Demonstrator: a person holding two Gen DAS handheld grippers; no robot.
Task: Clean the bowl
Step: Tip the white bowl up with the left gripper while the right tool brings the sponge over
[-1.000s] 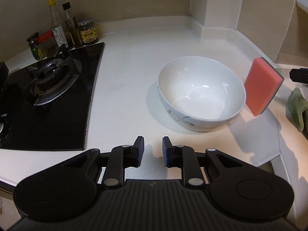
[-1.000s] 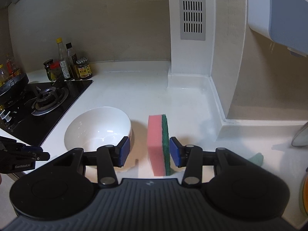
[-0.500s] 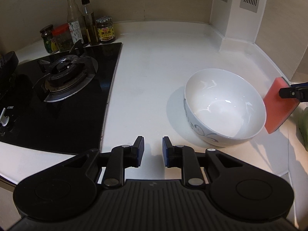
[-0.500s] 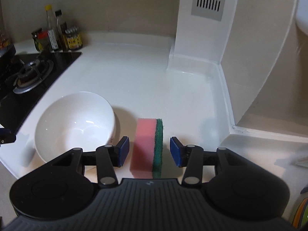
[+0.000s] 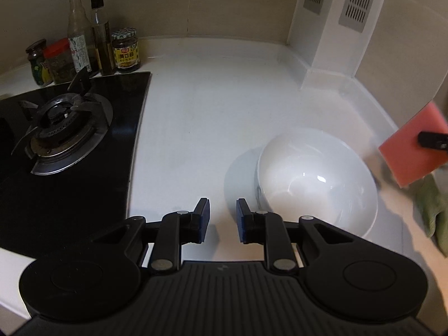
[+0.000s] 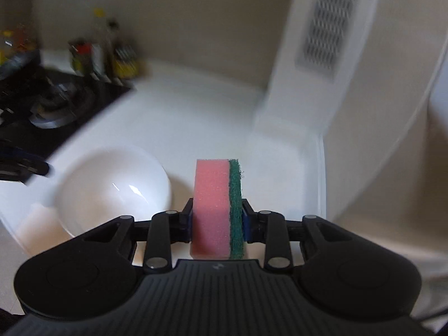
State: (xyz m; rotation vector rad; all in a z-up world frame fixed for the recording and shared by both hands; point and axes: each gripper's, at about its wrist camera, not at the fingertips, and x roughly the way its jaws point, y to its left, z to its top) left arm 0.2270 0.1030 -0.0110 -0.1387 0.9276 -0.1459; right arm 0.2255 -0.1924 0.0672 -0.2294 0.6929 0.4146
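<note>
White bowl (image 5: 316, 179) sits upright on the white table (image 5: 212, 128), near-right part of the left wrist view, just right of and beyond the left tongs (image 5: 222, 219). Inside looks empty and glossy; no foam, water or dirt visible, so cannot tell if any wiping has happened. A dark pattern shows on its outer wall, too blurred to read.

Right tongs (image 6: 217, 221) are clamped on the sponge (image 6: 215, 207), pink foam on the left side, green scouring layer on the right, pads pressing both faces. Sponge appears lifted clear of the table and sits right of the bowl (image 6: 112, 184), not touching it. Left tongs stand fairly wide with nothing between them, close to the bowl's near-left rim but apart from it.

Progress, as a judgement: early. Sponge pickup done; bowl not steadied, scrubbing not begun. Left: hold bowl, bring sponge in, wipe.

Further out: gas stove (image 5: 64, 134) on the left, green cloth (image 5: 432, 204) at the far right edge.

Writing: jar (image 5: 126, 51) behind the stove has a yellow label with Chinese characters, not sharp enough to read. Bottle (image 5: 78, 36) labels illegible. The right wrist view is motion-blurred, nothing readable.
</note>
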